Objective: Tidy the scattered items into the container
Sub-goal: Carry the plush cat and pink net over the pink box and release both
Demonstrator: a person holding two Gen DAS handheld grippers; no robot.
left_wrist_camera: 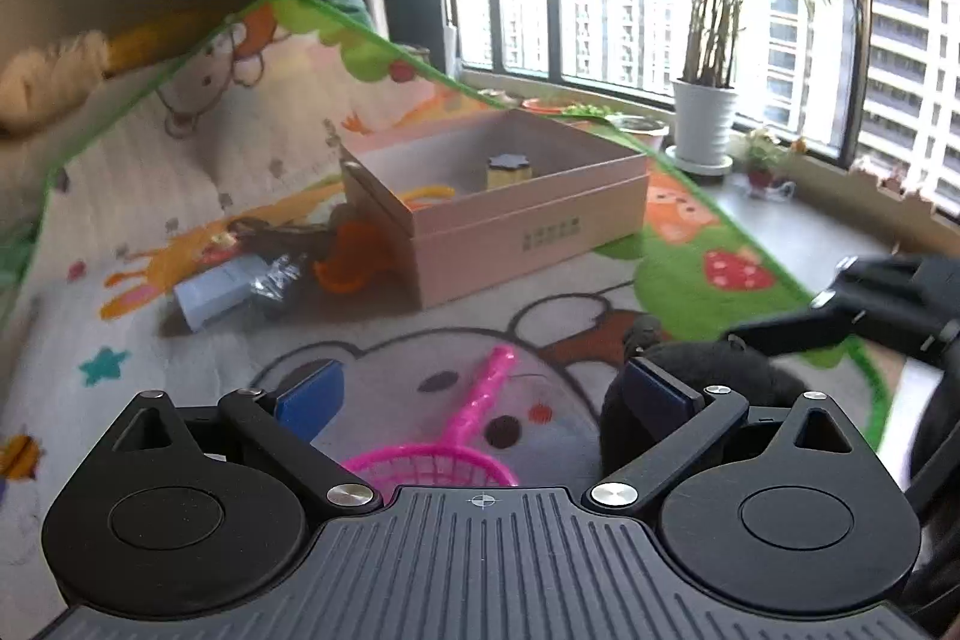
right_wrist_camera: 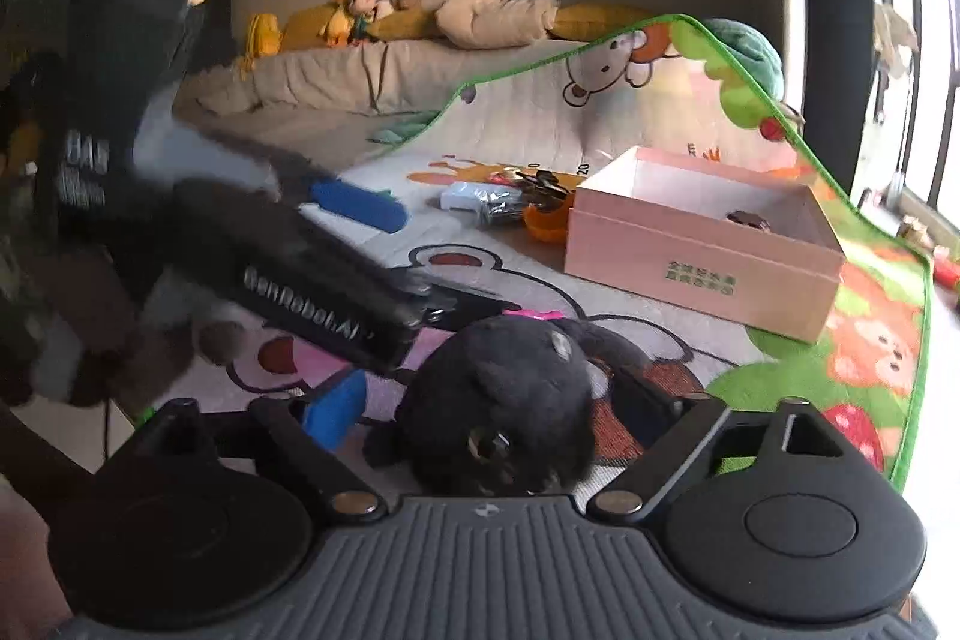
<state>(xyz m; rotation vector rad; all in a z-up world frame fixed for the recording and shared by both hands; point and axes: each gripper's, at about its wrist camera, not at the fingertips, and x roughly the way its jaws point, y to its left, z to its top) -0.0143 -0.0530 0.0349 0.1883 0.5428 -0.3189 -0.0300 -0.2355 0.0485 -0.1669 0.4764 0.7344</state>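
The pink cardboard box (left_wrist_camera: 528,226) stands open on the cartoon play mat (left_wrist_camera: 180,172); inside lie a small yellow and black piece (left_wrist_camera: 509,169) and an orange ring (left_wrist_camera: 427,194). My left gripper (left_wrist_camera: 480,397) is open just above a pink toy net (left_wrist_camera: 474,412), its blue pads (left_wrist_camera: 309,400) clear of it. A black plush toy (right_wrist_camera: 510,394) lies between the fingers of my right gripper (right_wrist_camera: 486,406). That gripper is open, with a gap showing beside its left blue pad (right_wrist_camera: 336,415); its right pad is hidden behind the plush.
Left of the box lie an orange toy (left_wrist_camera: 348,259), a crinkled plastic packet (left_wrist_camera: 279,277) and a pale blue carton (left_wrist_camera: 210,292). A white plant pot (left_wrist_camera: 702,124) stands on the window ledge past the mat's green edge. A bed with soft toys (right_wrist_camera: 360,10) is behind.
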